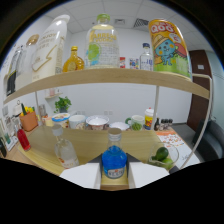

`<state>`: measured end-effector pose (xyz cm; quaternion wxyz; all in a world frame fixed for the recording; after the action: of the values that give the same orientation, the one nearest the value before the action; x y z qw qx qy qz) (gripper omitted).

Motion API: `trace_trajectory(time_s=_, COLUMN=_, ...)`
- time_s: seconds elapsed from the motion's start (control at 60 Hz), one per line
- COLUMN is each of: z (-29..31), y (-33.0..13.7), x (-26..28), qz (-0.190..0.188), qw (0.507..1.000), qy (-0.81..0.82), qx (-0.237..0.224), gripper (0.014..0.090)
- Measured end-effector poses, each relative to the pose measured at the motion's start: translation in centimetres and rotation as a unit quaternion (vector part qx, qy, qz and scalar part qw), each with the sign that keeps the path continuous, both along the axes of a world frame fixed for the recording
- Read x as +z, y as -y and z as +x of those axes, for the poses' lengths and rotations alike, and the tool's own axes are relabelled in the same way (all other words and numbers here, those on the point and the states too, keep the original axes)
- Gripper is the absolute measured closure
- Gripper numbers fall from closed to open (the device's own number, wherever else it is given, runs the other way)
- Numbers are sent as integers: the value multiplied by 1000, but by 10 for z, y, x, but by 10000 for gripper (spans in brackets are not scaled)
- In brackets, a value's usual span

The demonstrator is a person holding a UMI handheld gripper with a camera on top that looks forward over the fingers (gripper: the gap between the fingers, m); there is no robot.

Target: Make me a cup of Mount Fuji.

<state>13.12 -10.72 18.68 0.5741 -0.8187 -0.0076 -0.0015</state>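
Note:
A small blue-liquid bottle [114,161] with a clear neck and pale cap stands upright on the wooden counter [90,141]. It sits directly between my two white fingers [82,175]. My gripper [115,169] is shut on it, each finger against a side of the bottle with no gap showing. A clear glass bottle [64,150] stands just left of the fingers. To the right of them is a glass bowl holding green limes [162,155].
A wooden shelf [125,76] overhead carries a white carton [50,47], a yellow bottle [73,61], a large green-labelled bottle [102,42], a water bottle [145,56] and an orange drink can [169,42]. Bowls [97,122], a mug [136,122] and a red bottle [22,139] line the counter.

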Motion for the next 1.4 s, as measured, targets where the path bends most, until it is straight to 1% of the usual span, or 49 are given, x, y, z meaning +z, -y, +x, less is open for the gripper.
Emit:
trace_trajectory(time_s=0.067, z=0, y=0, x=0, qz=2, qw=1000, qy=-8, qx=0, gripper=675)
trace_trajectory(time_s=0.167, z=1, y=2, x=0, qz=-5, qw=1000, qy=-12, qx=-5, gripper=681)
trace_trajectory(time_s=0.267, z=-1, y=7, x=13, qz=7, qw=1000, qy=-18, qx=0, gripper=685)
trace_trajectory(time_s=0.35, z=-4, y=18, x=29, qz=20, qw=1000, qy=-16, qx=2, gripper=687)
trace_trajectory(time_s=0.467, z=-13, y=43, x=36, qz=21, qw=999, qy=-34, qx=8, gripper=687)
trace_trajectory(time_s=0.533, z=-15, y=60, x=24, qz=13, qw=1000, qy=-25, qx=5, gripper=689)
trace_trajectory(time_s=0.667, z=-29, y=91, x=-19, qz=-21, qw=999, qy=-34, qx=9, gripper=690)
trace_trajectory(time_s=0.833, z=-39, y=114, x=-72, qz=-60, qw=998, qy=-16, qx=5, gripper=690)
trace_trajectory(time_s=0.9, z=-39, y=117, x=-85, qz=-70, qw=997, qy=17, qx=4, gripper=690)
trace_trajectory(time_s=1.017, z=-32, y=116, x=-89, qz=-70, qw=989, qy=131, qx=20, gripper=692)
trace_trajectory(time_s=1.05, z=-29, y=114, x=-87, qz=-69, qw=982, qy=172, qx=26, gripper=690)
trace_trajectory(time_s=1.1, z=-29, y=113, x=-81, qz=-62, qw=969, qy=236, qx=49, gripper=689)
trace_trajectory(time_s=1.15, z=-25, y=109, x=-73, qz=-53, qw=944, qy=317, qx=67, gripper=689)
trace_trajectory(time_s=1.25, z=-28, y=105, x=-66, qz=-42, qw=879, qy=460, qx=117, gripper=690)
trace_trajectory(time_s=1.35, z=-29, y=104, x=-68, qz=-45, qw=802, qy=574, qx=160, gripper=692)
trace_trajectory(time_s=1.4, z=-28, y=101, x=-69, qz=-46, qw=759, qy=625, qx=173, gripper=693)
